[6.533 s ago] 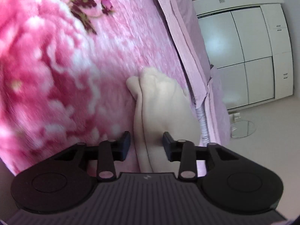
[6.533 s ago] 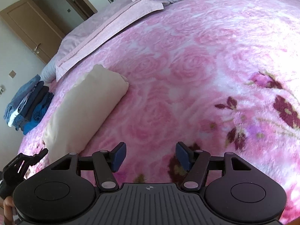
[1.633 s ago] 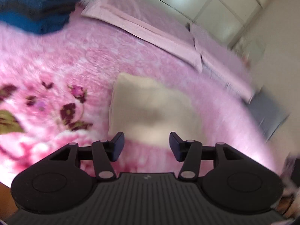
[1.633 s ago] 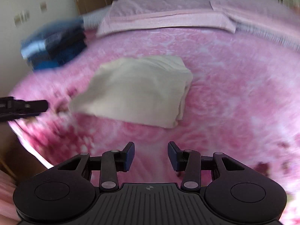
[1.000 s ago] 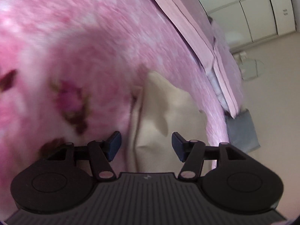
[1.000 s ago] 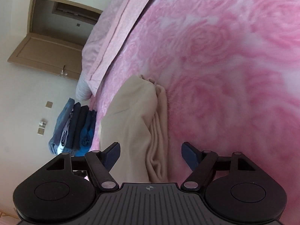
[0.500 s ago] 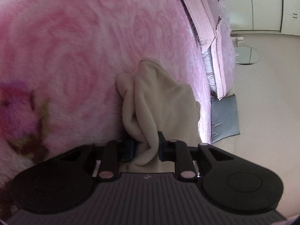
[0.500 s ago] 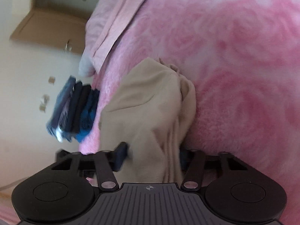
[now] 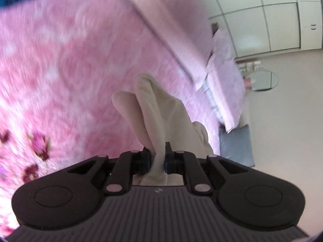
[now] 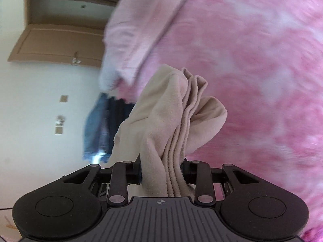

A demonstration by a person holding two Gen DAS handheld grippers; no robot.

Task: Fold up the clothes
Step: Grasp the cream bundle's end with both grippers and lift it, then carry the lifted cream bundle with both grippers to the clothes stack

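Observation:
A folded cream garment [image 9: 159, 113] hangs above the pink rose-patterned bed cover [image 9: 60, 64], lifted at two ends. My left gripper [image 9: 157, 160] pinches a thin edge of it, its jaws still closing on the cloth. In the right wrist view the cream garment [image 10: 171, 117] shows several stacked layers bunched between the pads of my right gripper [image 10: 161, 173], whose jaws are also closing on the thick bundle. The bed cover [image 10: 252, 60] lies below.
A stack of folded blue clothes [image 10: 101, 125] sits at the bed's edge near the pink pillows [image 10: 129, 40]. A wooden door [image 10: 54, 40] is behind. White wardrobes [image 9: 272, 20], a grey cushion [image 9: 236, 145] and a small round table [image 9: 262, 80] stand beside the bed.
Both grippers went from open around the garment's ends to closed on it. Both then rose, lifting the garment off the bed cover.

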